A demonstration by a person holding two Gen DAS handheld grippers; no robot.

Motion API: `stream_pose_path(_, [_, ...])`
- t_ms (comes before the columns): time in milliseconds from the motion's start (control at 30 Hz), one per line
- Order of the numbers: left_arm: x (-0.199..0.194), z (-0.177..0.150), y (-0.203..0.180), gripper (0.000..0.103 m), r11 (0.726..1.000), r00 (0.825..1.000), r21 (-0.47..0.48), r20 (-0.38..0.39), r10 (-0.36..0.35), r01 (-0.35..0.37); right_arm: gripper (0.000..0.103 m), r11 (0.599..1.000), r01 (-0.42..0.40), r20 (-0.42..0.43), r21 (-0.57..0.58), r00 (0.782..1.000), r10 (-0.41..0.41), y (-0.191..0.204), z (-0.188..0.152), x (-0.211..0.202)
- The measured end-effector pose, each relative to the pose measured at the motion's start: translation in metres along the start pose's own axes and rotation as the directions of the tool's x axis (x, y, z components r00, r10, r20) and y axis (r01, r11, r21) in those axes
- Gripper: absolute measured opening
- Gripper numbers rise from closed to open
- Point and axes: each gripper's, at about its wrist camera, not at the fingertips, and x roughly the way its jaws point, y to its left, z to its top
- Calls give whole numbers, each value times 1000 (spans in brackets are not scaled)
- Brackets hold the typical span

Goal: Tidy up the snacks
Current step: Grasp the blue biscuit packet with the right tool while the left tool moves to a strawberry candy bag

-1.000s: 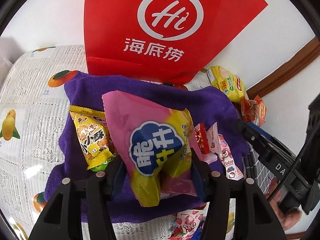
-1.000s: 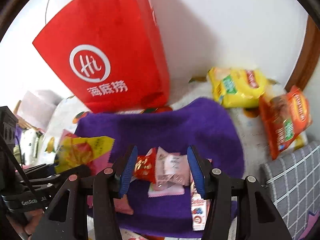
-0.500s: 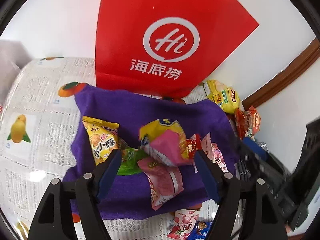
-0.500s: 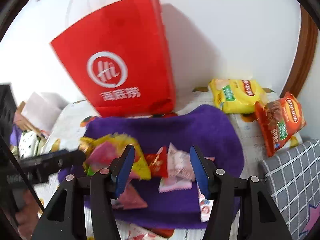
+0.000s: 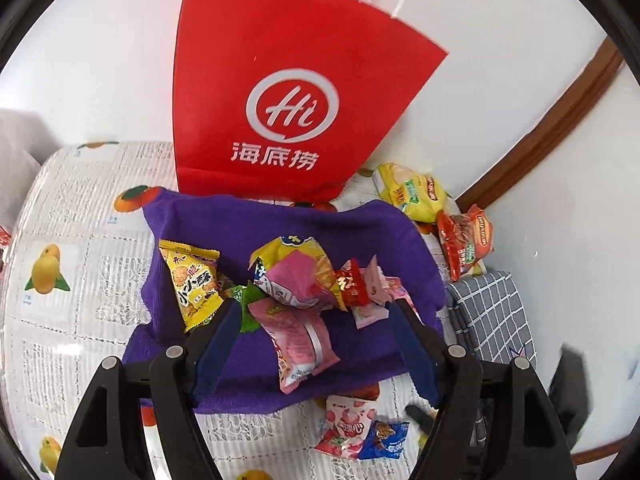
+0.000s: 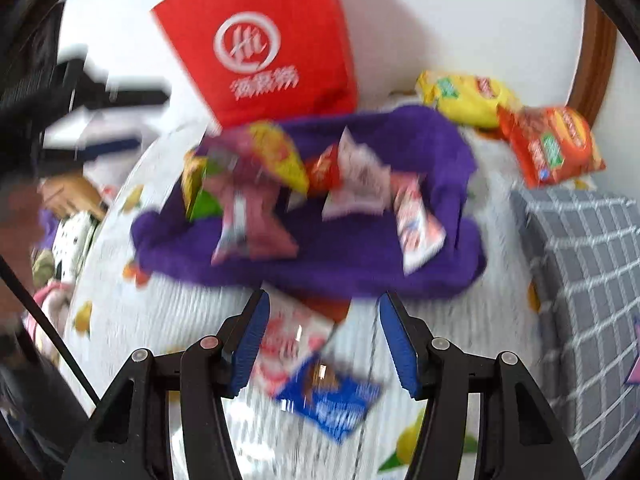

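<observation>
A purple cloth lies on the fruit-print tablecloth with several snack packets on it. Among them are a pink-and-yellow bag, a pink packet, a yellow biscuit packet and a small red packet. My left gripper hangs open above the pile and holds nothing. In the blurred right wrist view my right gripper is open over a pink-and-white packet and a blue packet. Both lie on the tablecloth in front of the purple cloth.
A red paper bag stands against the white wall behind the cloth. A yellow chip bag and an orange-red chip bag lie at the back right. A grey checked cloth is at the right.
My left gripper let go of the pink-and-yellow bag, which now lies on the purple cloth, and rose away. My right gripper drew back from the cloth to above the pink and blue packets.
</observation>
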Motion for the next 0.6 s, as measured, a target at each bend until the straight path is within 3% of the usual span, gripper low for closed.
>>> stream_pose_path(200, [-28, -22, -15, 73, 998, 999, 59, 32, -8, 6, 57, 998, 10, -41, -58, 999, -12, 0, -49, 11])
stream_pose_path(400, [-39, -54, -12, 73, 994, 1000, 107, 20, 11, -13, 57, 972, 120, -32, -202, 991, -129, 12, -80, 15])
stream_pose_path(600, [-38, -76, -7, 73, 995, 1000, 101, -8, 10, -9, 63, 913, 254, 41, -320, 966, -254, 24, -78, 27])
